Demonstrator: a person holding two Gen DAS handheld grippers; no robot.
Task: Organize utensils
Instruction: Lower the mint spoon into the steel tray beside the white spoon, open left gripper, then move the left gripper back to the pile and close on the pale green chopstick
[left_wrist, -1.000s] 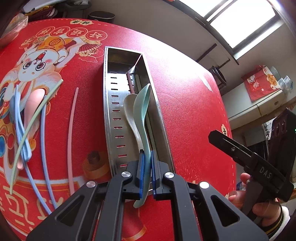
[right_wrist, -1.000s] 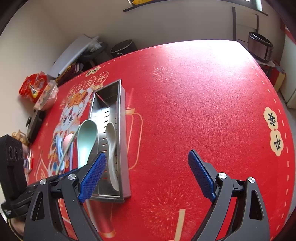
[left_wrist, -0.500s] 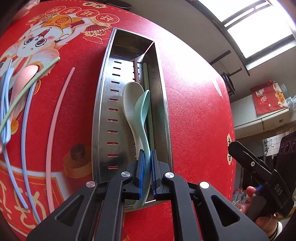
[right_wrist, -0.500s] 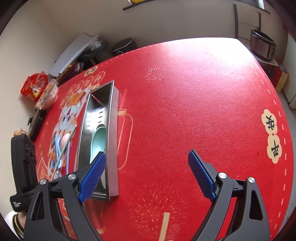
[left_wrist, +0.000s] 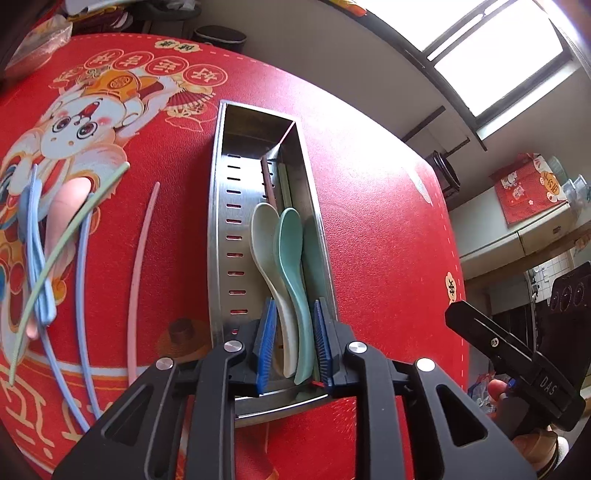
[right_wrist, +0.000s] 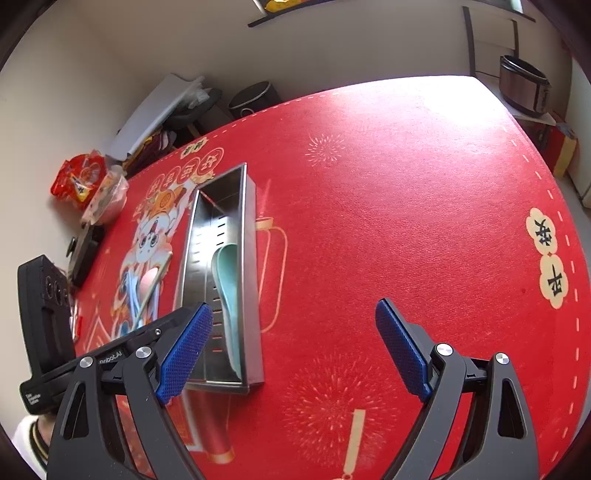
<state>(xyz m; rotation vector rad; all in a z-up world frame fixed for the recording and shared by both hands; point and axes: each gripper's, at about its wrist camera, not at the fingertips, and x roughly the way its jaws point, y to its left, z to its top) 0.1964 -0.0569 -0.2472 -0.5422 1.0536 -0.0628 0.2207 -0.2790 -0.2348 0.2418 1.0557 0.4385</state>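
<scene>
A steel utensil tray (left_wrist: 218, 236) lies on the red tablecloth and also shows in the right wrist view (right_wrist: 251, 258). In it lie a mint green spoon (left_wrist: 291, 266), a pale cream spoon (left_wrist: 264, 240) and chopsticks (left_wrist: 275, 177) at the far end. My left gripper (left_wrist: 293, 345) is open; its blue pads stand either side of both spoon handles without gripping. My right gripper (right_wrist: 293, 350) is open and empty, above the cloth right of the tray. The green spoon (right_wrist: 227, 269) shows there too.
Left of the tray lie loose utensils: a pink chopstick (left_wrist: 140, 266), blue chopsticks (left_wrist: 79, 295), a green chopstick (left_wrist: 70, 236), a blue spoon (left_wrist: 35, 251) and a pink spoon (left_wrist: 62, 214). Snack bags (right_wrist: 81, 181) sit at the table's far left edge.
My left gripper has opened and let go of the mint green spoon, which now lies in the tray beside the cream spoon. The right gripper has stayed open.
</scene>
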